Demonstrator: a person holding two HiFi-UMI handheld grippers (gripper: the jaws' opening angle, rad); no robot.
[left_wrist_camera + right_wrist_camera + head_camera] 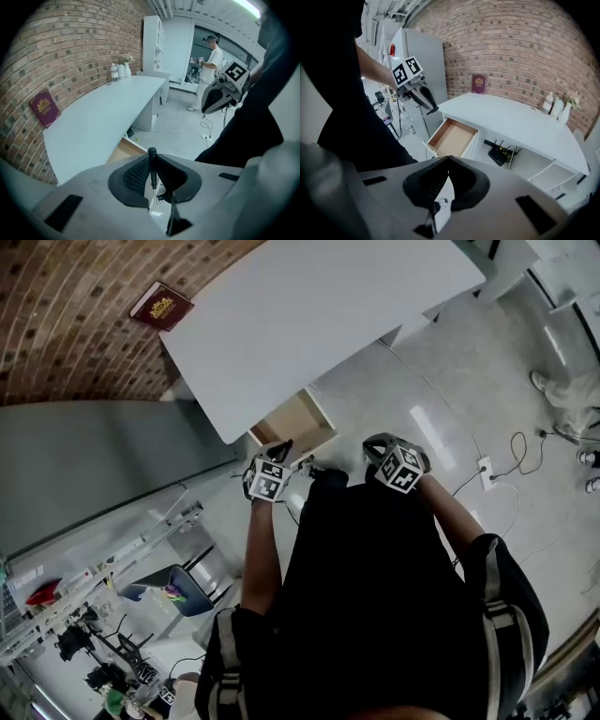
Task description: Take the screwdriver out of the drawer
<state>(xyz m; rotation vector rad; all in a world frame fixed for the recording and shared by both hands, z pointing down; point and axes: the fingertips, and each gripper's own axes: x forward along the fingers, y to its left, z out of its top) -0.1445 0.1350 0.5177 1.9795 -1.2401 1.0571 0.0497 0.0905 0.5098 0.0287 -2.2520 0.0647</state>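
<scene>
1 screwdriver (152,169) in left tool (151,158)

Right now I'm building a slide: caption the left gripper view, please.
Left gripper shut on the screwdriver, near the white desk and its open drawer.

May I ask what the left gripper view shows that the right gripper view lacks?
Only the left gripper view shows the screwdriver clamped in the left gripper and a person in white. Only the right gripper view shows the router under the white desk and the right gripper, jaws shut. Both show that desk, the maroon book and brick wall.
</scene>
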